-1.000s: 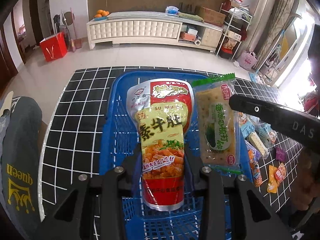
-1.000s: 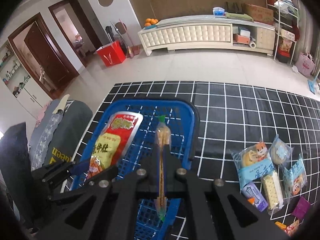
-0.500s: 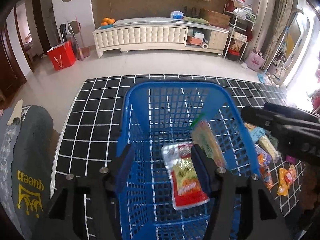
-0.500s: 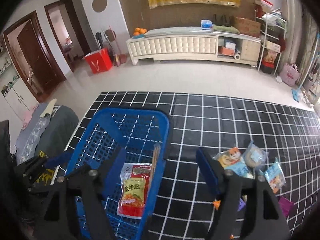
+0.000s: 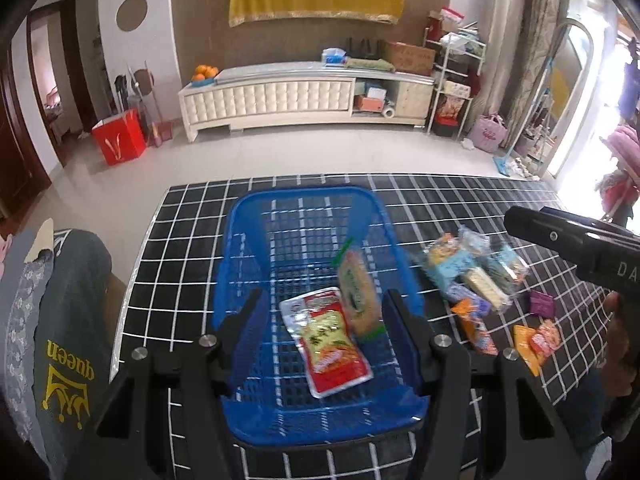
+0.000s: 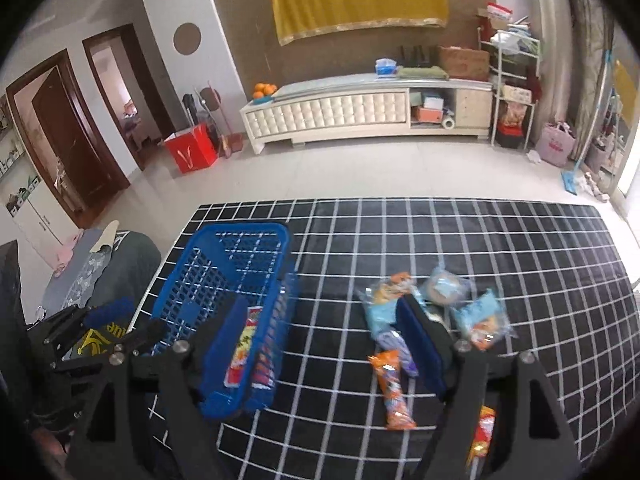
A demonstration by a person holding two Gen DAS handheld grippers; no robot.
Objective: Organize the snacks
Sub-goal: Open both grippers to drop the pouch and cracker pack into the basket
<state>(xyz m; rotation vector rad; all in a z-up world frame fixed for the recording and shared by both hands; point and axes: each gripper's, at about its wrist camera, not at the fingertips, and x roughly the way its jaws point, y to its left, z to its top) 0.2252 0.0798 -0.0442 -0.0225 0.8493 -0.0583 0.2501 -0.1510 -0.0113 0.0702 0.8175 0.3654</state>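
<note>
A blue mesh basket [image 5: 308, 208] stands on a black grid mat [image 5: 460, 200]. Inside it lie a red and yellow pouch [image 5: 328, 340] and a green-edged cracker pack [image 5: 358, 292] that leans on the pouch. My left gripper [image 5: 325, 312] hovers open above the basket with nothing between its pads. My right gripper [image 6: 322, 320] hangs over the mat just right of the basket [image 6: 240, 232], its jaws opening and empty. Several loose snack packs [image 6: 480, 316] and an orange packet [image 6: 392, 380] lie on the mat by its right finger.
A grey cushion printed "queen" [image 5: 68, 340] sits left of the basket. A hand [image 5: 620, 344] holds the right tool at the left view's right edge. A white cabinet [image 5: 280, 96] and a red bag [image 5: 120, 136] stand far back on the tiled floor.
Both grippers let go of their packs, which now lie in the basket. Both opened and rose, and the right one swung right over the mat.
</note>
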